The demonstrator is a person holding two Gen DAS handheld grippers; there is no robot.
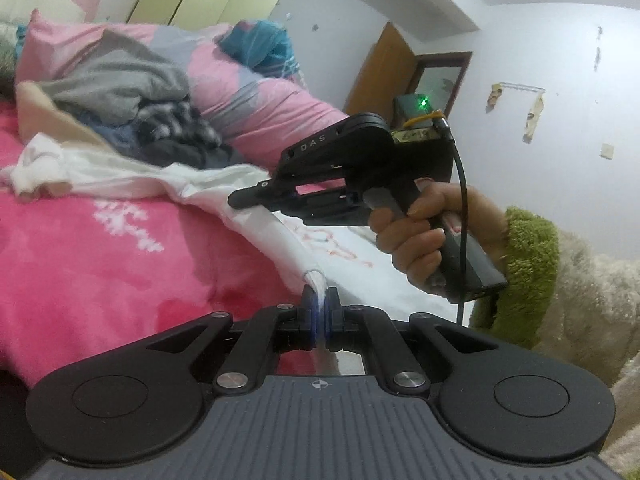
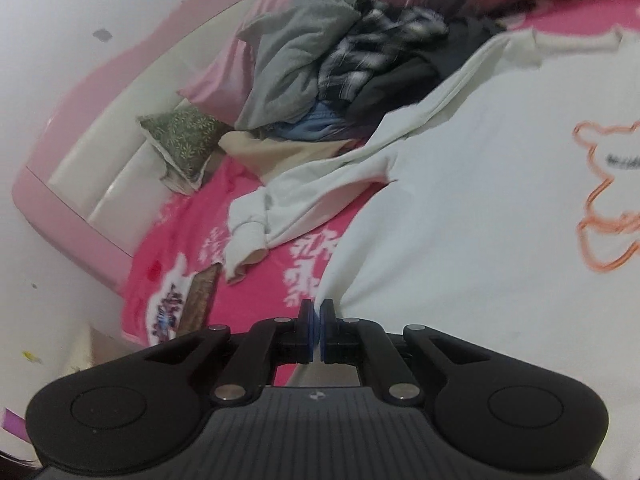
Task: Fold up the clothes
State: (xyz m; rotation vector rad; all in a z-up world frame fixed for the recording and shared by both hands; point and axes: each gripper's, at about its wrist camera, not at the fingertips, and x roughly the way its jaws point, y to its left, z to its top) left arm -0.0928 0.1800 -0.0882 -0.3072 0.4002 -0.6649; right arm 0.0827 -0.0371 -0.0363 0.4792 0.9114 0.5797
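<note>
The white shirt (image 2: 460, 184) is lying spread on the pink bedcover (image 1: 80, 264), its orange bear print (image 2: 604, 208) facing up and one sleeve (image 2: 256, 220) trailing loose. The left gripper (image 1: 319, 310) is pinching a bunched edge of the shirt. The right gripper (image 2: 317, 314) is pressing its pads together on the shirt's side edge. No fold is showing yet; judging by this, folding is only starting. The pile of clothes (image 2: 340, 64) beside the pillow (image 1: 256, 92) is waiting unfolded.

The sweatshirt (image 2: 460, 208) lies on the bed (image 2: 192, 216), seemingly before the clothes pile (image 2: 340, 68).
</note>
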